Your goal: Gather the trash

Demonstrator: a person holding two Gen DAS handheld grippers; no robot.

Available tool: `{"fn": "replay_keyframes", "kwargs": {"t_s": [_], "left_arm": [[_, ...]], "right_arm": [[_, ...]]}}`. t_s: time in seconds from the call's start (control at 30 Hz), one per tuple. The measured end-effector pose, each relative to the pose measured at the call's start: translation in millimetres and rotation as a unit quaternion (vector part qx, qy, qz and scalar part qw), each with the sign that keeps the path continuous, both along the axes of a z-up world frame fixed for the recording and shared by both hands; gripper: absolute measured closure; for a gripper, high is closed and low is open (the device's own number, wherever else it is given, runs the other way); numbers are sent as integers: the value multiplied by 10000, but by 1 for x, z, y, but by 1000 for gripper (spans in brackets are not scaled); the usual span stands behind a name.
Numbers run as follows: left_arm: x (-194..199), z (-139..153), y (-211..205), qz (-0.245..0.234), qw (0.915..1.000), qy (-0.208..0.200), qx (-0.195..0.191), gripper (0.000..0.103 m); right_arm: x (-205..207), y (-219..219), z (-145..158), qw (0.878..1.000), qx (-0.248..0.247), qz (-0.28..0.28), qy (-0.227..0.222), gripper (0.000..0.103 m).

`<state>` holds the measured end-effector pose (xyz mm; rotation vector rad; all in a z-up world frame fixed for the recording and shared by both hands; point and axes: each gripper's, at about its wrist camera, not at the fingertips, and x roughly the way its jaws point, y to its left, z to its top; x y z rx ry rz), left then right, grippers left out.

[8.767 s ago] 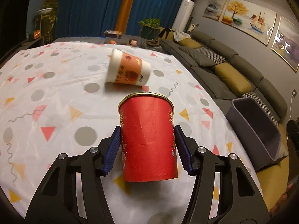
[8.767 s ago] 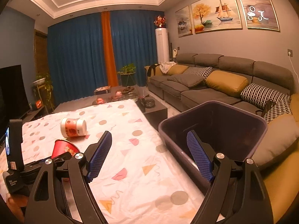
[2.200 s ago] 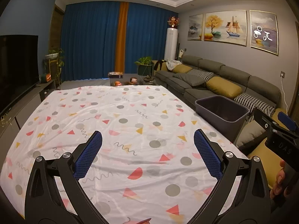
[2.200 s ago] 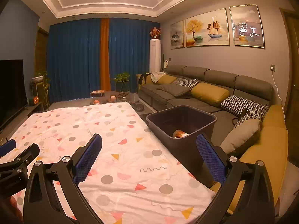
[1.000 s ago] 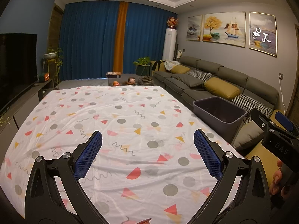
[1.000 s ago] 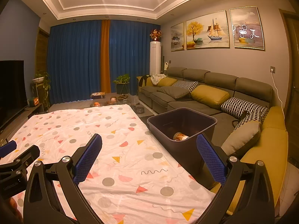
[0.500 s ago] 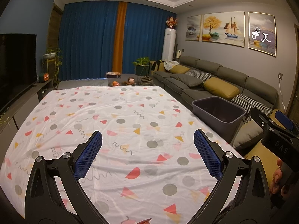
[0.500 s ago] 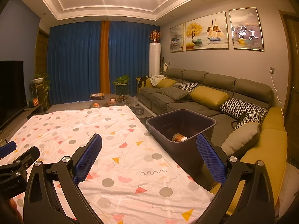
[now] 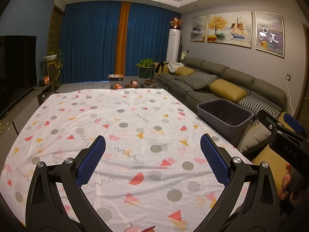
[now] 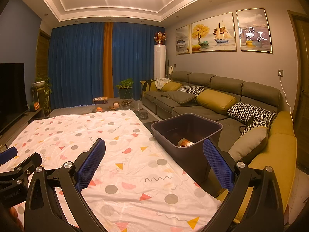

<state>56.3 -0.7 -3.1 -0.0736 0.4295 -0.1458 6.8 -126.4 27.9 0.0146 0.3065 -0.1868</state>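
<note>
A dark grey bin (image 10: pixel 195 148) stands beside the table's right edge, and it also shows in the left wrist view (image 9: pixel 225 114). A paper cup (image 10: pixel 184 142) lies inside it. My left gripper (image 9: pixel 153 160) is open and empty above the patterned tablecloth (image 9: pixel 119 123). My right gripper (image 10: pixel 154 163) is open and empty above the table's right side, near the bin. No trash shows on the tablecloth (image 10: pixel 108 139).
A grey sofa (image 10: pixel 212 100) with yellow and patterned cushions runs along the right wall behind the bin. A TV stand (image 9: pixel 23 100) lines the left. A low coffee table (image 9: pixel 131 84) with small items sits beyond the table's far edge.
Since 8.8 s ago the red cup has left my left gripper and both cups are off the table. Over the last second both grippers barely moved.
</note>
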Motion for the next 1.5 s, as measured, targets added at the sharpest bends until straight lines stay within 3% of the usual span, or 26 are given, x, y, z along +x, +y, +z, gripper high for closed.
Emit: {"fn": "replay_keyframes", "kwargs": {"t_s": [0.93, 1.13, 1.5], "left_arm": [[-2, 1, -6, -105, 9999, -27, 69, 6], [-1, -2, -5, -131, 9999, -30, 84, 22], [-1, -2, -6, -149, 9998, 0, 132, 23]], "right_arm": [[-2, -4, 0, 10000, 8, 0, 23, 6], [-1, -5, -1, 10000, 37, -30, 41, 6], [-1, -4, 0, 10000, 20, -7, 38, 6]]}}
